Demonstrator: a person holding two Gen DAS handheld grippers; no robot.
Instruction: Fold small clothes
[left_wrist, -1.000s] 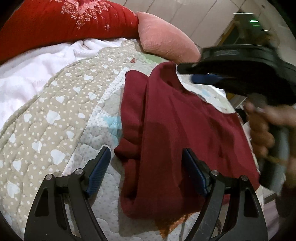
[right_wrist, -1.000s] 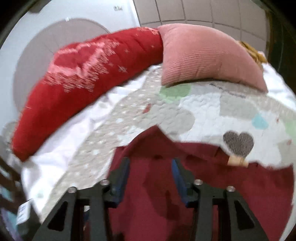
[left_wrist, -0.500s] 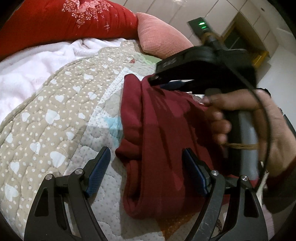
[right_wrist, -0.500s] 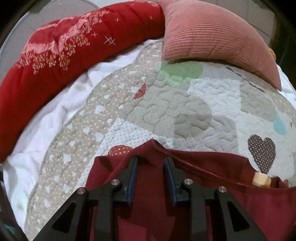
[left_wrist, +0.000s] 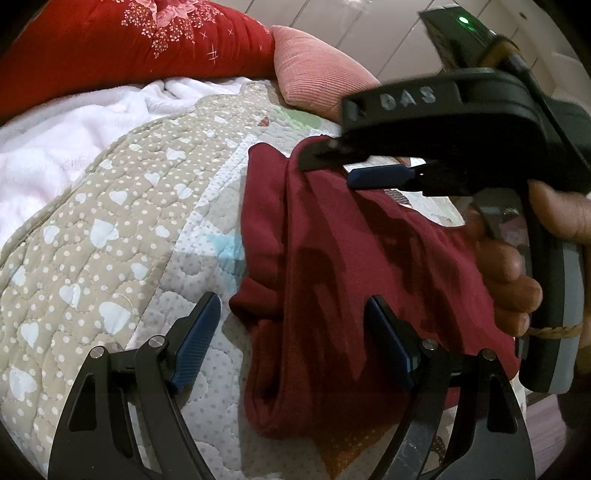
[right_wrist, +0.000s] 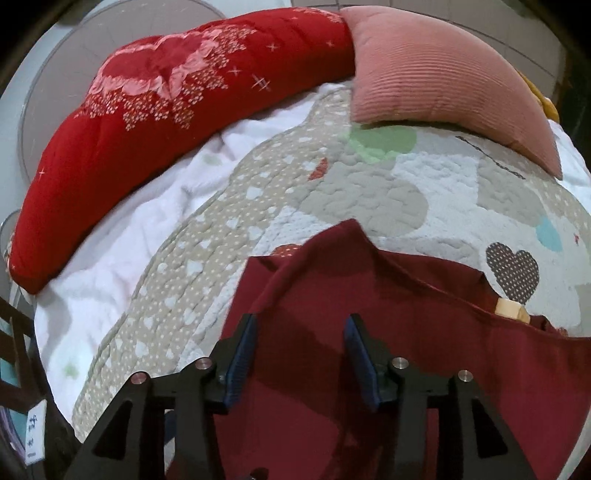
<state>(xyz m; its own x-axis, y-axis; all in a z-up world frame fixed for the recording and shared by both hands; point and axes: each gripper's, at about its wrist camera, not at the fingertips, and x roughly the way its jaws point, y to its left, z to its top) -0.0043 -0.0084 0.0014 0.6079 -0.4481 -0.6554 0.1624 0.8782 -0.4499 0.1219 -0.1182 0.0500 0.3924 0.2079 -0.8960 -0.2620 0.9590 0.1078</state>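
Observation:
A dark red garment (left_wrist: 332, 280) lies on the quilted bedspread (left_wrist: 122, 229), its left side folded over in a long ridge. My left gripper (left_wrist: 291, 343) is open, its fingers straddling the garment's near left edge, holding nothing. My right gripper (right_wrist: 299, 354) is open just over the garment (right_wrist: 406, 332) near its far corner, which stands up in a peak. In the left wrist view the right gripper (left_wrist: 354, 162) hovers over the garment's top edge, held by a hand (left_wrist: 517, 280). A tan label (right_wrist: 511, 309) shows at the collar.
A red flowered bolster (right_wrist: 166, 96) and a pink ribbed pillow (right_wrist: 436, 70) lie at the head of the bed. A white blanket (right_wrist: 147, 229) lies left of the quilt (right_wrist: 388, 184). A dark rail (right_wrist: 18, 350) stands at the bed's left edge.
My right gripper has opened, its jaws wider than half a second ago, and the garment's far corner stays peaked. My left gripper has not moved.

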